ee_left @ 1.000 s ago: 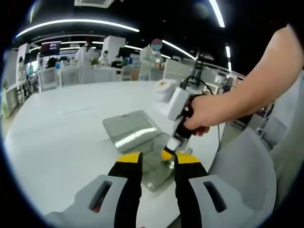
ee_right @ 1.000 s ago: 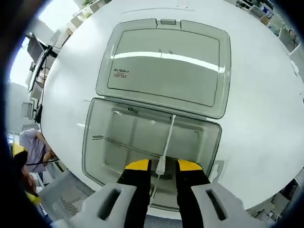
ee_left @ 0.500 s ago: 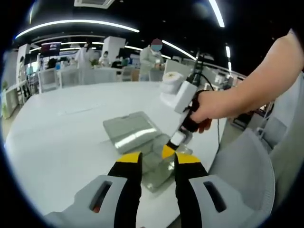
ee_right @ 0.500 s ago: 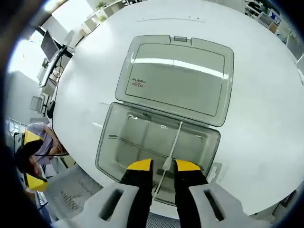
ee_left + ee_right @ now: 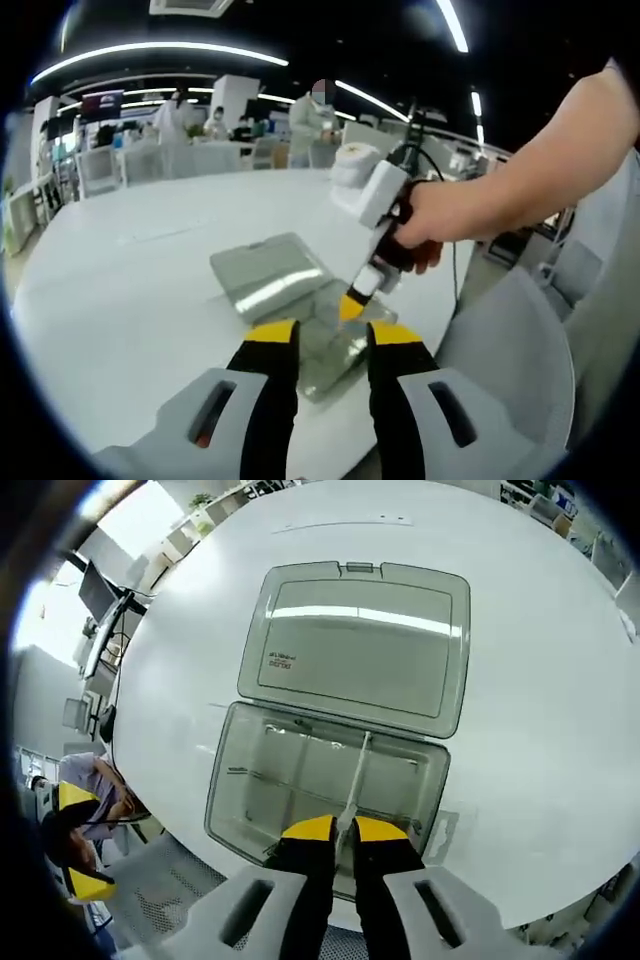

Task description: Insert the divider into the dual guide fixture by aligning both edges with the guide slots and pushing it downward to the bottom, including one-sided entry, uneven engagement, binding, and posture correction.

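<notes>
A clear plastic box [image 5: 250, 790] lies on the white table with its lid [image 5: 355, 645] folded open behind it. A thin translucent divider [image 5: 357, 770] stands on edge inside the box, running from the hinge wall toward me. My right gripper [image 5: 345, 830] is shut on the divider's near end, its yellow-tipped jaws pressed to both faces. In the left gripper view the same box [image 5: 325, 350] and lid [image 5: 262, 272] sit ahead. A hand holds the right gripper [image 5: 353, 303] tip-down over the box. My left gripper [image 5: 335, 335] hovers open before the box, holding nothing.
The round white table [image 5: 110, 290] has bare surface to the left of the box. A grey chair [image 5: 505, 365] stands at the table's right edge. A person [image 5: 85, 815] sits beside the table edge. Desks and people [image 5: 180, 115] fill the far background.
The right gripper's jaws have drawn together onto the divider's near end. In the left gripper view the hand and right gripper have shifted slightly up over the box.
</notes>
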